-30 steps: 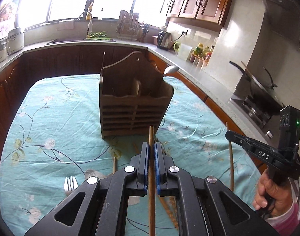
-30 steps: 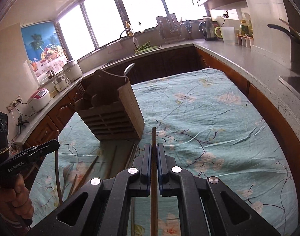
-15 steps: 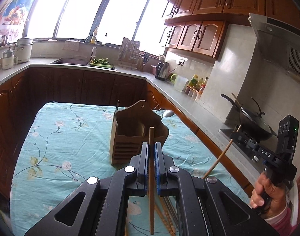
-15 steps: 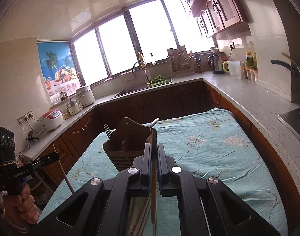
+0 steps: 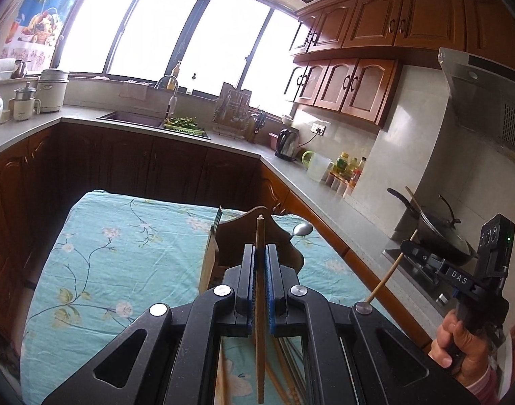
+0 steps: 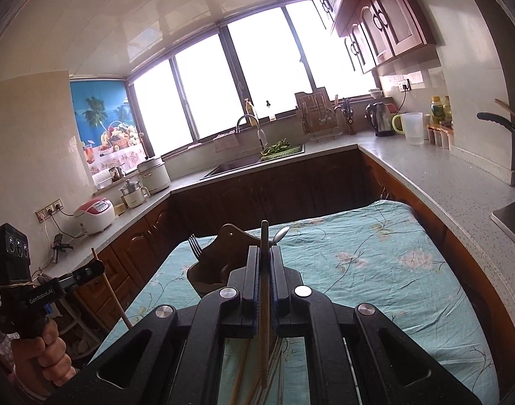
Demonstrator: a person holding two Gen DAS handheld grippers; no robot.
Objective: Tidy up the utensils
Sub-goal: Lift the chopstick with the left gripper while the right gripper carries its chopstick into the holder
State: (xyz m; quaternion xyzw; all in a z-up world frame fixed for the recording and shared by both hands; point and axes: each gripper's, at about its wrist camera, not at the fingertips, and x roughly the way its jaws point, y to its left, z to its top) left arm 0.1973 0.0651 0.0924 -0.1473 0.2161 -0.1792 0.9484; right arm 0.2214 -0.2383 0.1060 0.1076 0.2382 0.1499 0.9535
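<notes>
Kitchen counter (image 5: pixel 98 253) under floral cloth: both claws, left (image 5: pixel 260 266) and right (image 6: pixel 264 266), have lifted, each clamping a chopstick (image 5: pixel 260 287) above the holder (image 5: pixel 223 256), ready for slotting in.

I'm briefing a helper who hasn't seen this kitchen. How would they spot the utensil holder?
Find the table with the teal floral cloth in the middle of the kitchen. The wooden utensil holder stands on it, a dark slatted caddy with a fork and spoon poking up.
</notes>
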